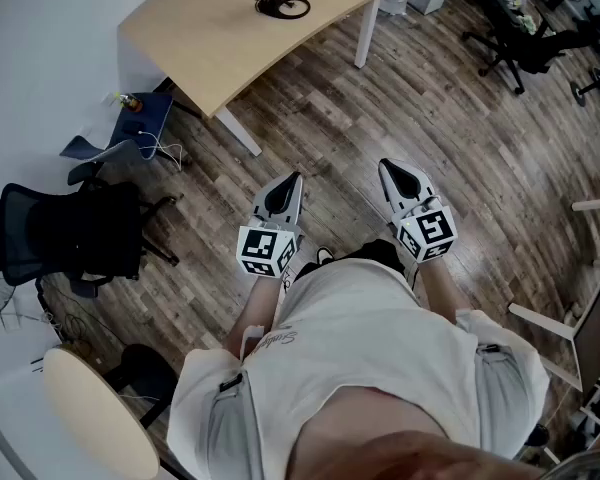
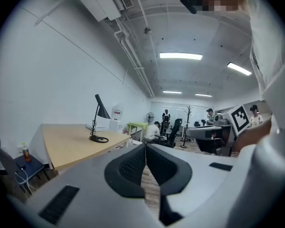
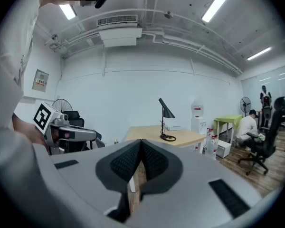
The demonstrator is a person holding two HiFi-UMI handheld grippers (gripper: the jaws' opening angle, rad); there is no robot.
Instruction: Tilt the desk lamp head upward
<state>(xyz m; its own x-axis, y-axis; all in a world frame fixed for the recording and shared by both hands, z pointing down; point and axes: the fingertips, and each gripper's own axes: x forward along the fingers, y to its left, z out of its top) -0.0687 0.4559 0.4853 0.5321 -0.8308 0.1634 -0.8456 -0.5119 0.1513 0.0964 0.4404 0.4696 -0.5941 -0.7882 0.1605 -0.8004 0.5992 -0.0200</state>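
Task not started, we're standing off. Wood floor (image 1: 450, 138) runs open from under our fingertips to the light wooden desk (image 1: 230, 48), which sits well ahead of both fingertip pairs and left of centre. A black office chair (image 1: 70, 233) is well off the left fingers' outer side, and more chairs (image 1: 520, 43) are far ahead-right of the right fingers; neither is in the approach line as we read it. Left gripper (image 2: 145, 148) and right gripper (image 3: 141, 144) are held side by side close to the body, pointing forward. Each has its pads pressed together at the tips with nothing pinched, only floor showing through below. That looks like a carry posture, since there's nothing within reach to grip. The desk lamp (image 3: 162, 122) stands upright on the desk, far ahead of the fingers, with its black cone head (image 3: 167, 111) angled downward off the top of the stem. Water bottles (image 3: 210, 144) stand on the floor by the desk's far end, clear of the lamp. We need to close the distance, then spread one pair before touching the head.
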